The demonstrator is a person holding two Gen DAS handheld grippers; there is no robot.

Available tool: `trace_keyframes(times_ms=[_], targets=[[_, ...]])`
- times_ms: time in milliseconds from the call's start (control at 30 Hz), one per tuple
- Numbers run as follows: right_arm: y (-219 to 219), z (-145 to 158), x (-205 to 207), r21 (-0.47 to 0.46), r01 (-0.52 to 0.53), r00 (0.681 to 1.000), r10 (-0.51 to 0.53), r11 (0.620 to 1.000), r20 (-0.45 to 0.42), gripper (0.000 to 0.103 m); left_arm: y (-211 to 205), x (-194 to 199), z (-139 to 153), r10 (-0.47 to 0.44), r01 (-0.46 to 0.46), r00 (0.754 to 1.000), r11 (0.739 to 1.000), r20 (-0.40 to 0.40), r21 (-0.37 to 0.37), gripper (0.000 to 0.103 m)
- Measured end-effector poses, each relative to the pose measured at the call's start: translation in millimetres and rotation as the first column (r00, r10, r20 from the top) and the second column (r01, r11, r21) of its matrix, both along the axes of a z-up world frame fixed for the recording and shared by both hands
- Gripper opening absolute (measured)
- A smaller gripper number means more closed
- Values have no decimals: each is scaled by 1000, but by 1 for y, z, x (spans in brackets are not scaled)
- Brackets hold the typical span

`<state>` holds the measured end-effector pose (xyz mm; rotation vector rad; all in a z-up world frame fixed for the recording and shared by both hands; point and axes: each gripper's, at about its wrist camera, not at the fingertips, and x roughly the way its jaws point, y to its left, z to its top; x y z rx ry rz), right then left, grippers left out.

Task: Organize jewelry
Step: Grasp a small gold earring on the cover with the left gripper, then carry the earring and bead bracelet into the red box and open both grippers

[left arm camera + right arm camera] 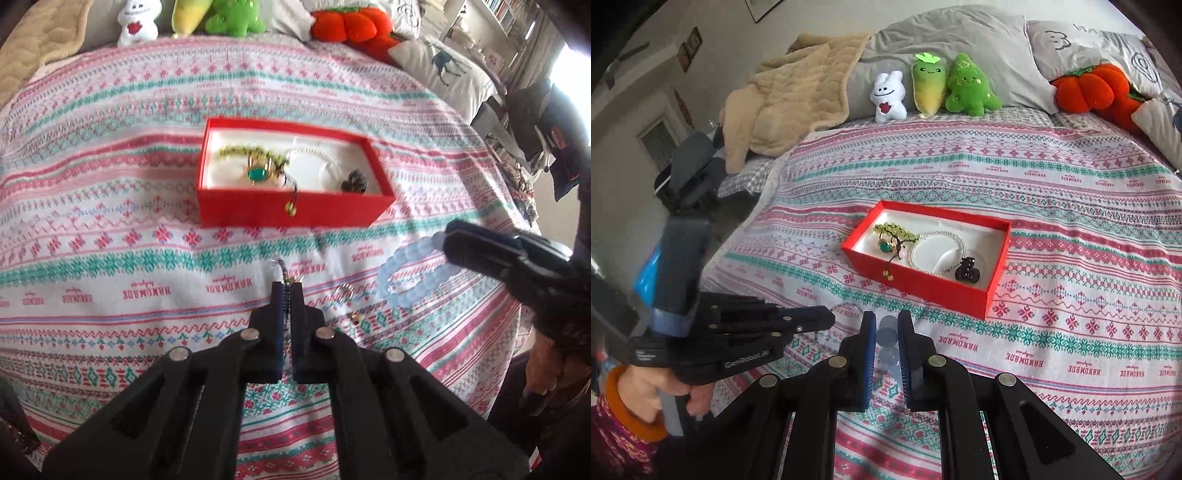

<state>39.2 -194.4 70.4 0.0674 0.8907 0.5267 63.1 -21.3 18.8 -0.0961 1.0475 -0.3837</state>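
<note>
Pinched tight at lower centre of the left wrist view, the left gripper point(287, 291) clamps a thin chain point(282, 271) by its tip, so it could slip before reaching the red box point(295, 210) at mid-frame, whose near wall may snag it. Lower centre of the right view, the right gripper point(886, 325) squeezes a pale blue bead bracelet point(887, 338); open bedspread point(1071, 295) lies right.

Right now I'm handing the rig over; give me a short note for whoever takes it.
Left gripper: shut on a thin chain, just above the bedspread.
Right gripper: shut on the pale blue bead bracelet.
Done: green bead bracelet, green ring, pearl strand and dark piece lie in the red box.
Left: box both held pieces, then the small ring on the bedspread.
</note>
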Motion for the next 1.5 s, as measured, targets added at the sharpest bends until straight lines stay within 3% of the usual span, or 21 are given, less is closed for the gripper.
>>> trace_keyframes(times_ms=[233, 733, 1067, 1500], targets=[[1, 10, 12, 10, 35, 999, -35, 999, 28, 12, -1, 10, 31, 36, -35, 995, 999, 91, -11, 3], [-10, 27, 42, 38, 118, 989, -121, 992, 84, 12, -20, 43, 51, 80, -68, 986, 994, 148, -88, 3], [-12, 21, 57, 8, 140, 987, -140, 990, 83, 12, -24, 79, 28, 125, -105, 986, 979, 108, -172, 3], [-7, 19, 80, 28, 171, 983, -172, 985, 65, 12, 2, 98, 3, 244, -238, 967, 968, 75, -85, 7]])
